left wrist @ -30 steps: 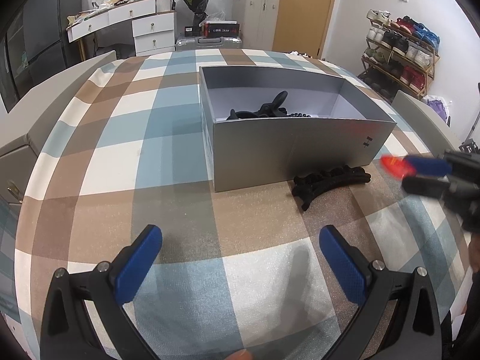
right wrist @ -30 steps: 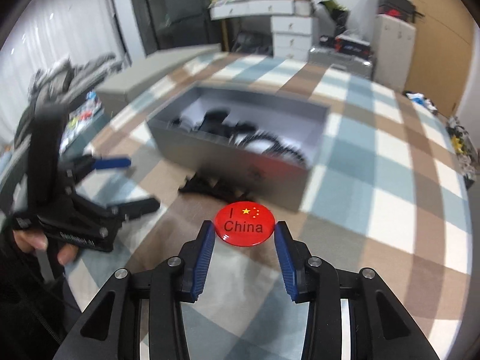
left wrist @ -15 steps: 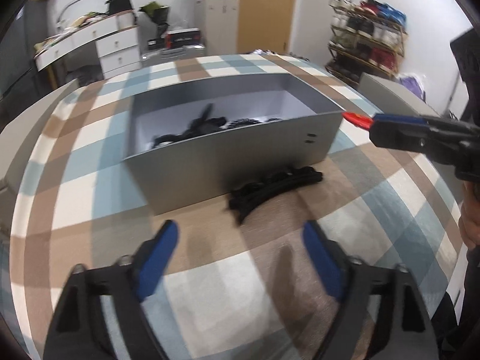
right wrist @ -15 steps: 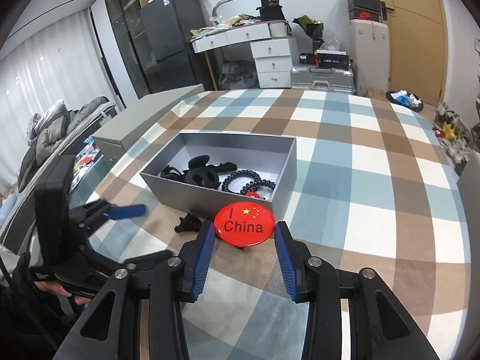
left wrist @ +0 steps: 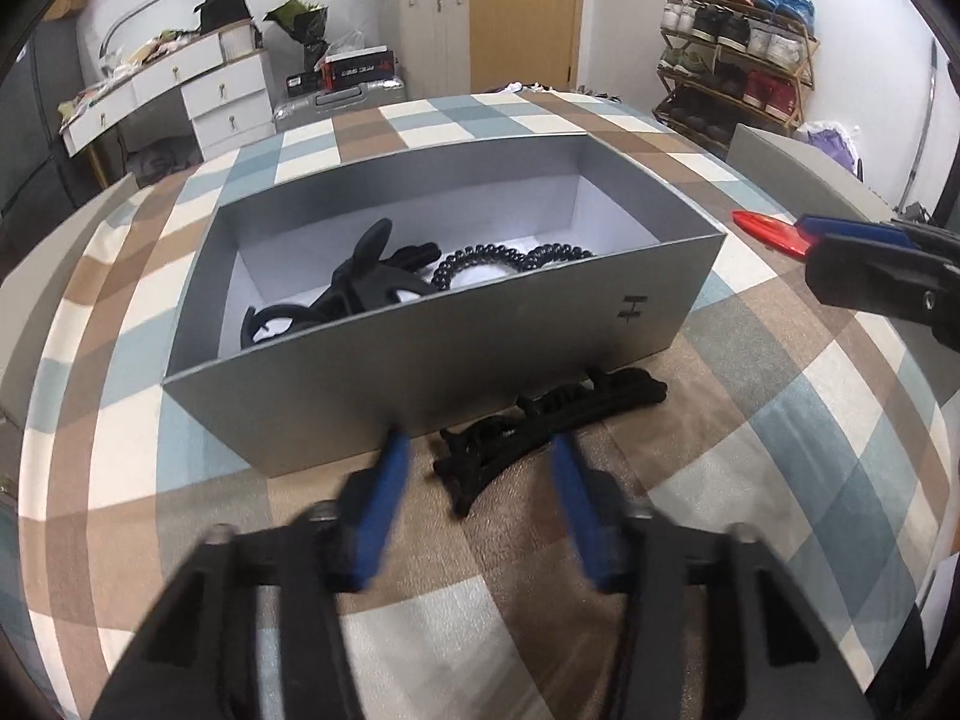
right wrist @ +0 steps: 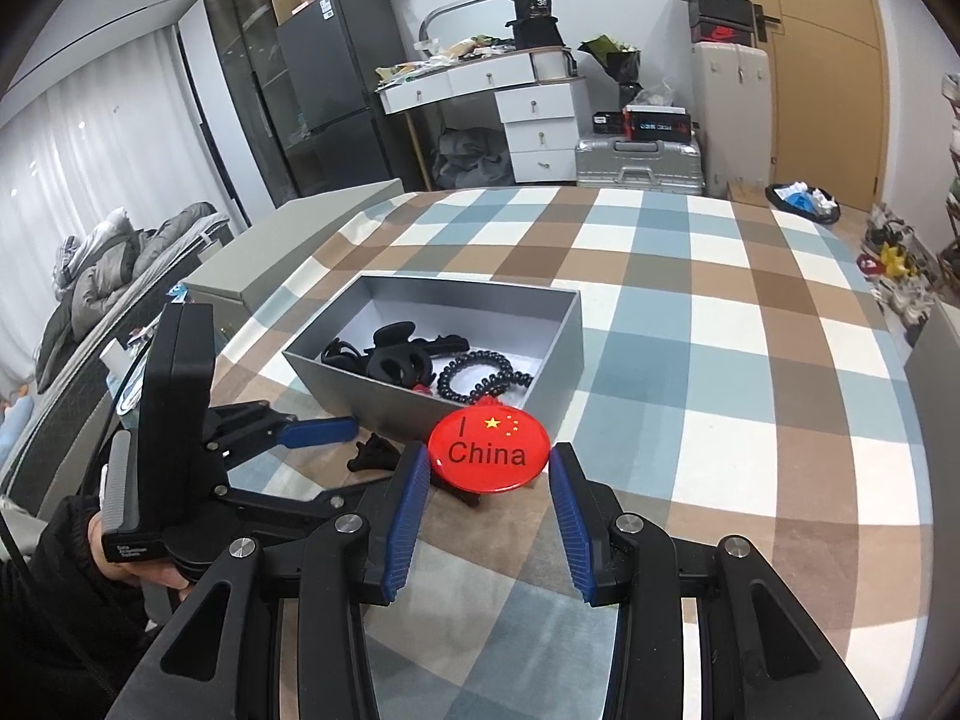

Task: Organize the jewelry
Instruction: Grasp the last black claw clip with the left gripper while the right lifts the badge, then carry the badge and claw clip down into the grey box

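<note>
A grey open box (left wrist: 420, 354) (right wrist: 558, 360) on the plaid table holds black hair clips (left wrist: 366, 282) (right wrist: 396, 360) and black spiral hair ties (left wrist: 516, 255) (right wrist: 480, 375). A long black hair clip (left wrist: 540, 426) (right wrist: 375, 453) lies on the cloth against the box's near wall. My left gripper (left wrist: 477, 474) (right wrist: 336, 456) is open, low over the cloth, with its fingers on either side of this clip's left end. My right gripper (right wrist: 489, 474) is shut on a red round "I China" badge (right wrist: 489, 450) (left wrist: 771, 228), held above the table to the right of the box.
The plaid tablecloth (right wrist: 720, 360) covers the whole table. A grey box lid (right wrist: 288, 252) lies at the table's left edge. Another grey piece (left wrist: 798, 174) stands at the right edge. A desk, suitcase and shoe rack stand beyond.
My left gripper has moved forward and right to the long black clip and its fingers have narrowed around it. My right gripper has risen with the badge, still shut on it.
</note>
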`<state>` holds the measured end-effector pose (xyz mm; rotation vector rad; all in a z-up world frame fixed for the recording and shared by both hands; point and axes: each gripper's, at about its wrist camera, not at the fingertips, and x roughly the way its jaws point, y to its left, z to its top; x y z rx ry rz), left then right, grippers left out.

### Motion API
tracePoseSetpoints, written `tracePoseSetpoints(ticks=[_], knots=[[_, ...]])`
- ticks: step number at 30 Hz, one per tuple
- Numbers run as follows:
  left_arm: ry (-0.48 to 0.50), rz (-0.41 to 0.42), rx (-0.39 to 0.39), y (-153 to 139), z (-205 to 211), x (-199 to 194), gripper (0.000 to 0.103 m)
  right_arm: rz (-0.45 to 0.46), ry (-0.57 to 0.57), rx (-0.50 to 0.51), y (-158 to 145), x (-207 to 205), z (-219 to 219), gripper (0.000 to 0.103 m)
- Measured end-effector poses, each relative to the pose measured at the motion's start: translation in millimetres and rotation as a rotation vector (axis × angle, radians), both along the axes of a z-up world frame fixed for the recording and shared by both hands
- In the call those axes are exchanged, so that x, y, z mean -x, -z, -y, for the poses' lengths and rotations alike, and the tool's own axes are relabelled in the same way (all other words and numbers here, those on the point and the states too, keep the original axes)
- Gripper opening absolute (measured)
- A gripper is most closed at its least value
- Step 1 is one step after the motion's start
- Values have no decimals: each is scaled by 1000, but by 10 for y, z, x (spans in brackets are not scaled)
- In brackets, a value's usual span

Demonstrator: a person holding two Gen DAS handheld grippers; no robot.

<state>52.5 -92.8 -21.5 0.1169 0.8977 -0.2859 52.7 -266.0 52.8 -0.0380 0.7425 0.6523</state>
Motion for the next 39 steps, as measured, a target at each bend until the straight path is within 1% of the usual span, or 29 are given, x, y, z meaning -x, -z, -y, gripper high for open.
tracePoseSetpoints(ticks=[2,4,9,19,28,32,39], knots=[[5,-5,0,-6,3,9,27,-1,0,-3,0,0,1,40],[12,-4,10,-9,0,39,19,0,-1,1,-3,7,-2,40],[8,1,30,-26,-14,68,15,1,1,-4,-3,-2,11,40],[13,62,75,-196,-84,230,12,12,1,-14,-24,3,8,40],[16,102,95,-308,-126,307,12,23,1,-25,-39,18,7,40],[14,134,114,-400,-161,344,12,34,7,-50,-75,25,43,40],[1,208,151,-606,-246,375,12,81,7,-133,-201,71,129,40]])
